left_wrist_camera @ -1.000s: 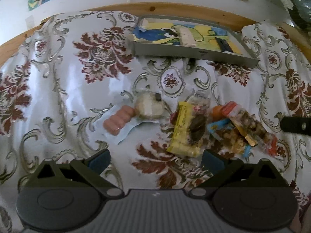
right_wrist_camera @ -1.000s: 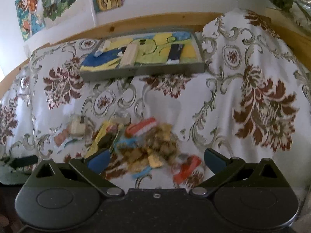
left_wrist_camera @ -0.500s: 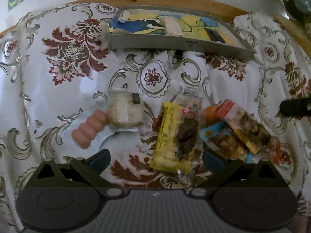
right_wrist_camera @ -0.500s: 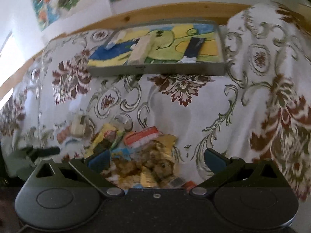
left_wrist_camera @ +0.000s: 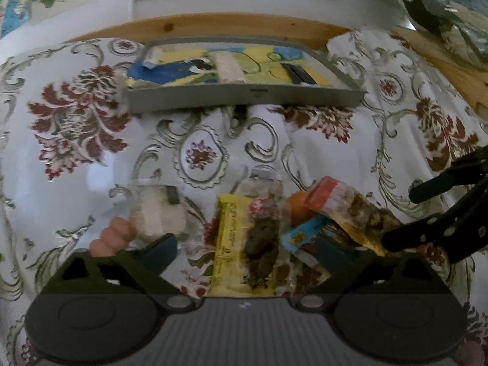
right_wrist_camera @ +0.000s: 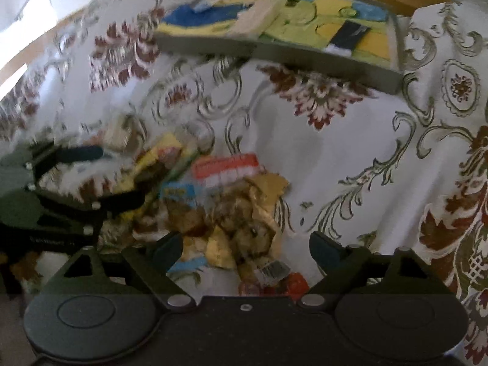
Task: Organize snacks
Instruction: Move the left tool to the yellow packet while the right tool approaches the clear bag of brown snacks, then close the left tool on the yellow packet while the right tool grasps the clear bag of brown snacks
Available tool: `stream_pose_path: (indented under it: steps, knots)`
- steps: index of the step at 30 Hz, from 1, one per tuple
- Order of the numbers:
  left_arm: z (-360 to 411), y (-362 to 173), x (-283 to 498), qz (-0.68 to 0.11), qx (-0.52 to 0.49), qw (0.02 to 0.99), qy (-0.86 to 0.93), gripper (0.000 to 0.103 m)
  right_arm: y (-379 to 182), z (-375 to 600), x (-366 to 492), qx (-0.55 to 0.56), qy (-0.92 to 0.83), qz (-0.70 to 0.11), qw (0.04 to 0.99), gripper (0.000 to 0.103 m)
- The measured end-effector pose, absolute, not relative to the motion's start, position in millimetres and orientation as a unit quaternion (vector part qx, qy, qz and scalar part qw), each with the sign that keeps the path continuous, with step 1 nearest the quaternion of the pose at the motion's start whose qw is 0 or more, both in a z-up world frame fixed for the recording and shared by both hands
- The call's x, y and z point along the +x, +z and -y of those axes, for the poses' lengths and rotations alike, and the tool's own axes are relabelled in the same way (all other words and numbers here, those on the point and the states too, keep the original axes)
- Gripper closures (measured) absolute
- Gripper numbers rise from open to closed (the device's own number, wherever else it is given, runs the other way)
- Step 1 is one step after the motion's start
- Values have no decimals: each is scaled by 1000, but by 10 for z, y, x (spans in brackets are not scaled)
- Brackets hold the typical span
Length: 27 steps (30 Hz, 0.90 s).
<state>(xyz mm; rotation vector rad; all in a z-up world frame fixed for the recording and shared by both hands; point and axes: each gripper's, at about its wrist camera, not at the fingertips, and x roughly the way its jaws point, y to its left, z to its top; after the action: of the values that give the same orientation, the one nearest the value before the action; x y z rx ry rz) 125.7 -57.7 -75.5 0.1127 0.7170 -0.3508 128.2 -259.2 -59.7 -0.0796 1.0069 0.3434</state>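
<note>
In the left wrist view the left hand-held gripper [left_wrist_camera: 245, 248] is spread wide and empty, low over the long yellow plastic snack packet [left_wrist_camera: 233, 238] – the landmark here, lying on the floral-patterned cloth [left_wrist_camera: 91, 152]. Left of that packet sits a clear-wrapped pale cake [left_wrist_camera: 158, 213]; beyond it, well apart, the shallow grey tray with a cartoon-printed floor [left_wrist_camera: 244, 97]. Best to centre both fingers across the packet's narrow width before closing. In the right wrist view the right hand-held gripper [right_wrist_camera: 245, 248] is likewise wide and empty, over the crinkled gold-and-clear bag of brown snacks [right_wrist_camera: 244, 219] right of the yellow packet – it looks slippery, so grip the body, not the loose edge.
</note>
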Motion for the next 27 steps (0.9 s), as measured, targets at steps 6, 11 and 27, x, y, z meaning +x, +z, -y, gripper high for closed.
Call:
stream_pose_path:
  steps: [6, 11, 27]
  knots:
    - [571, -841, 1331, -366, 41, 911, -185, 26, -710, 2573, 1323, -42, 154, -500, 851, 25]
    - [570, -877, 1375, -377, 38, 906, -188, 39, -758, 2549, 1331, -44, 152, -508, 847, 40]
    - [593, -879, 1372, -386, 41, 905, -173, 62, -722, 2432, 1301, -41, 161, -484, 859, 56]
